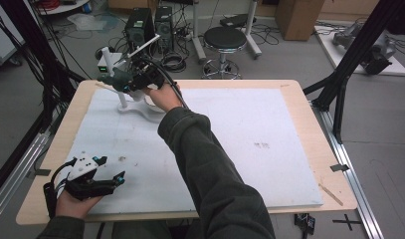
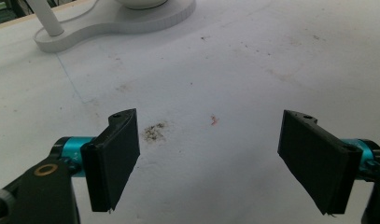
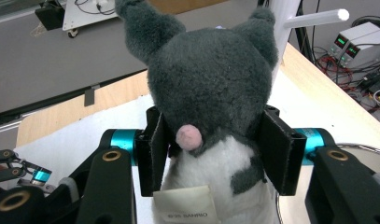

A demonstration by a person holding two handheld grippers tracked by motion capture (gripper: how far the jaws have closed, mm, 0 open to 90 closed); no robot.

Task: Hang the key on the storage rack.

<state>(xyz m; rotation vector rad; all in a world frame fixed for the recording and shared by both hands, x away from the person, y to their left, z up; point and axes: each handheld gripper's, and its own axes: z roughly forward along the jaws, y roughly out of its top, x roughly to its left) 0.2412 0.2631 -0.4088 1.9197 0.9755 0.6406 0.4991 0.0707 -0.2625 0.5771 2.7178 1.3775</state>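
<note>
I have the right tongs (image 3: 214, 154) clenched on the grey plush mouse (image 3: 211, 93) at its neck, held above the white stand (image 1: 138, 107) at the far left of the worktop (image 1: 299, 94); the left tongs (image 2: 215, 158) rest released, holding nothing, near the front edge; I judge it best to keep the squeeze steady and lower slowly, clear of the stand's post (image 1: 115, 79); the mouse's long axis runs upright, ears up, its nose facing my right camera.

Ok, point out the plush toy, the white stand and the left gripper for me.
plush toy (image 3: 211, 79), right gripper view, on its grey head.
white stand (image 2: 108, 23), left gripper view, on its flat base.
left gripper (image 2: 208, 158), left gripper view, midway between its open jaws.
</note>
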